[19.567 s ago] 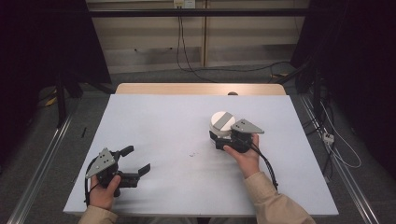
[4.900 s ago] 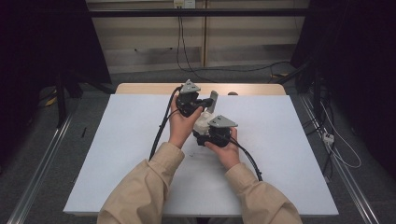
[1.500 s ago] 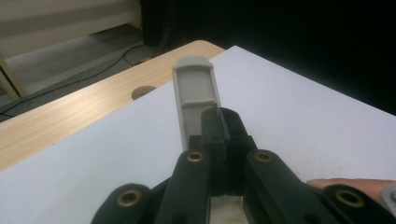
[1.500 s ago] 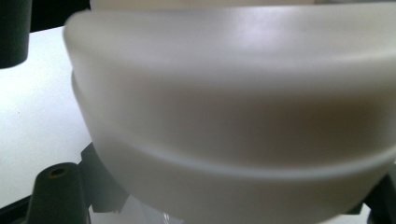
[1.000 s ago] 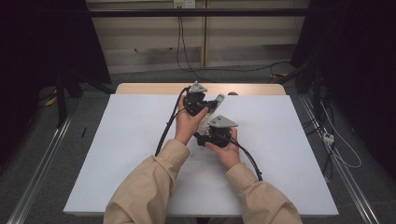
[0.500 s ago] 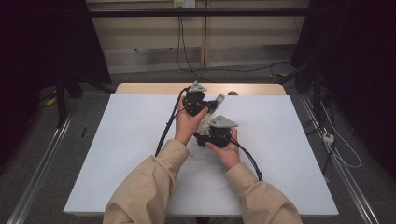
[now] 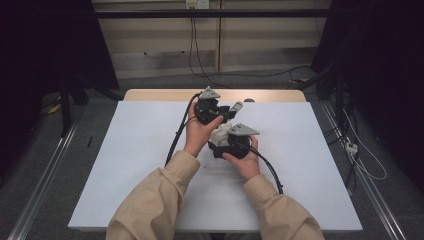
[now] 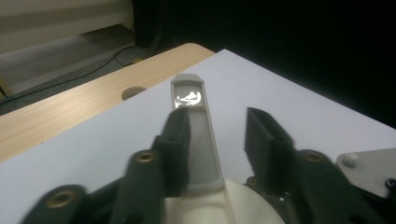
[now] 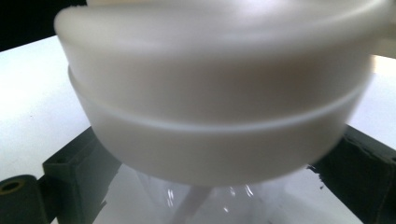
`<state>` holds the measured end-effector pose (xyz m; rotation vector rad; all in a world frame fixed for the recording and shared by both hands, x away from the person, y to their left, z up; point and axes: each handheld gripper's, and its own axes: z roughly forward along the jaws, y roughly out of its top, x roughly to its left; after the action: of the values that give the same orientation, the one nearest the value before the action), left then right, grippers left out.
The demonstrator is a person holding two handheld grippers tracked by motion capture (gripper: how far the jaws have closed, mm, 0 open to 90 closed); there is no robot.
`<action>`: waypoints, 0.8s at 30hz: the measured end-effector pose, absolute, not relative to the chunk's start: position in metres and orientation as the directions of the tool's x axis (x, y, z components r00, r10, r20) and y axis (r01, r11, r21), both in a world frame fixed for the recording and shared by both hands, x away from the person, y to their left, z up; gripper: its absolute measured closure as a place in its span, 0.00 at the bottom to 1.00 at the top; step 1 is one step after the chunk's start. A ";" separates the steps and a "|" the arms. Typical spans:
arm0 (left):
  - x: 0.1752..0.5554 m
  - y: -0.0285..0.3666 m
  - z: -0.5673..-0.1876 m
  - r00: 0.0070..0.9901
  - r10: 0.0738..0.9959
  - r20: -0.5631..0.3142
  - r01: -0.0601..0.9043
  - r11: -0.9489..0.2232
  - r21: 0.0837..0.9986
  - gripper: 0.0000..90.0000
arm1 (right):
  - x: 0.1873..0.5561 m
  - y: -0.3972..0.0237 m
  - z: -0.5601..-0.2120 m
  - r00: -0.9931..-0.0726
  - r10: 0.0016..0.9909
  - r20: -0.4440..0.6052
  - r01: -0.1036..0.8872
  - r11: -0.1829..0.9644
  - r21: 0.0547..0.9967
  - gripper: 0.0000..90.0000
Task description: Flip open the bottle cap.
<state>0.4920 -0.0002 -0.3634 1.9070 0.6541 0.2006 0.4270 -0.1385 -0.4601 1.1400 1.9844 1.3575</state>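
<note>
A white round container (image 7: 219,133) with a long flat handle (image 7: 235,106) is held just above the white table (image 7: 125,165), near its far middle. My right gripper (image 7: 216,144) is shut on the round body (image 9: 215,107), one black jaw on each side; something clear shows under the rim. My left gripper (image 7: 220,112) reaches in from the far side. In the left gripper view the handle (image 8: 191,107) runs between the jaws of the left gripper (image 8: 217,116). It lies against the left jaw, with a gap to the right jaw.
A wooden strip (image 7: 150,95) with a round hole (image 8: 133,92) borders the table's far edge. Black cables (image 7: 175,137) trail from both grippers over the table. Rails and loose cables lie on the floor around it.
Since the earliest frame my left gripper has crossed from the table's front left to the container's handle. Over the last second nothing has visibly moved.
</note>
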 end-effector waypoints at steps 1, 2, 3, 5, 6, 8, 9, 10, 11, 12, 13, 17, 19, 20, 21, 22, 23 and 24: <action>0.491 0.002 -0.363 0.837 0.521 -0.169 0.355 -0.280 0.892 0.62 | 0.426 -0.140 -0.459 -0.540 0.839 0.065 0.365 0.164 0.916 0.05; 0.490 0.004 -0.363 0.836 0.517 -0.181 0.361 -0.271 0.892 0.59 | 0.425 -0.141 -0.458 -0.541 0.838 0.065 0.368 0.167 0.915 0.05; 0.489 0.006 -0.363 0.835 0.516 -0.188 0.367 -0.268 0.891 0.54 | 0.425 -0.142 -0.457 -0.541 0.838 0.065 0.367 0.165 0.916 0.05; 0.486 0.010 -0.363 0.832 0.520 -0.195 0.375 -0.267 0.888 0.45 | 0.423 -0.144 -0.455 -0.546 0.835 0.070 0.366 0.163 0.916 0.05; 0.484 0.013 -0.363 0.830 0.522 -0.193 0.373 -0.264 0.890 0.42 | 0.421 -0.144 -0.454 -0.548 0.833 0.077 0.372 0.160 0.914 0.05; 0.481 0.019 -0.362 0.835 0.515 -0.192 0.370 -0.268 0.890 0.37 | 0.417 -0.144 -0.454 -0.560 0.826 0.066 0.356 0.168 0.919 0.05; 0.479 0.021 -0.362 0.838 0.512 -0.192 0.368 -0.268 0.890 0.35 | 0.415 -0.145 -0.454 -0.563 0.824 0.057 0.350 0.175 0.920 0.07; 0.477 0.024 -0.362 0.840 0.510 -0.185 0.364 -0.277 0.889 0.33 | 0.414 -0.146 -0.454 -0.565 0.824 0.051 0.352 0.185 0.918 0.07; 0.475 0.027 -0.361 0.841 0.510 -0.183 0.360 -0.274 0.892 0.30 | 0.412 -0.147 -0.453 -0.570 0.820 0.055 0.353 0.184 0.917 0.07; 0.472 0.031 -0.361 0.842 0.508 -0.180 0.355 -0.271 0.895 0.30 | 0.411 -0.149 -0.453 -0.571 0.818 0.066 0.363 0.180 0.914 0.07; 0.470 0.034 -0.362 0.842 0.508 -0.180 0.354 -0.269 0.896 0.29 | 0.408 -0.151 -0.452 -0.569 0.818 0.076 0.370 0.172 0.913 0.06; 0.462 0.045 -0.365 0.847 0.505 -0.169 0.346 -0.281 0.895 0.26 | 0.400 -0.158 -0.449 -0.578 0.812 0.078 0.368 0.175 0.913 0.06; 0.458 0.050 -0.368 0.849 0.502 -0.163 0.342 -0.288 0.894 0.25 | 0.396 -0.161 -0.447 -0.585 0.807 0.079 0.369 0.178 0.912 0.06; 0.456 0.053 -0.369 0.849 0.503 -0.161 0.342 -0.290 0.894 0.24 | 0.394 -0.162 -0.447 -0.587 0.806 0.077 0.367 0.180 0.913 0.06; 0.454 0.056 -0.371 0.848 0.505 -0.159 0.342 -0.293 0.893 0.23 | 0.392 -0.164 -0.446 -0.591 0.803 0.079 0.367 0.180 0.913 0.06; 0.452 0.059 -0.372 0.848 0.506 -0.160 0.344 -0.296 0.891 0.22 | 0.390 -0.165 -0.445 -0.594 0.800 0.084 0.369 0.178 0.912 0.06; 0.451 0.063 -0.374 0.847 0.507 -0.159 0.344 -0.297 0.891 0.21 | 0.387 -0.166 -0.444 -0.597 0.798 0.085 0.368 0.178 0.912 0.06; 0.449 0.066 -0.375 0.846 0.510 -0.158 0.345 -0.296 0.890 0.21 | 0.385 -0.168 -0.444 -0.601 0.795 0.083 0.365 0.181 0.913 0.06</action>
<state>0.4490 0.0661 -0.3747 1.9131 0.6371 0.1851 0.3847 -0.1678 -0.4438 1.0908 2.0502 1.4027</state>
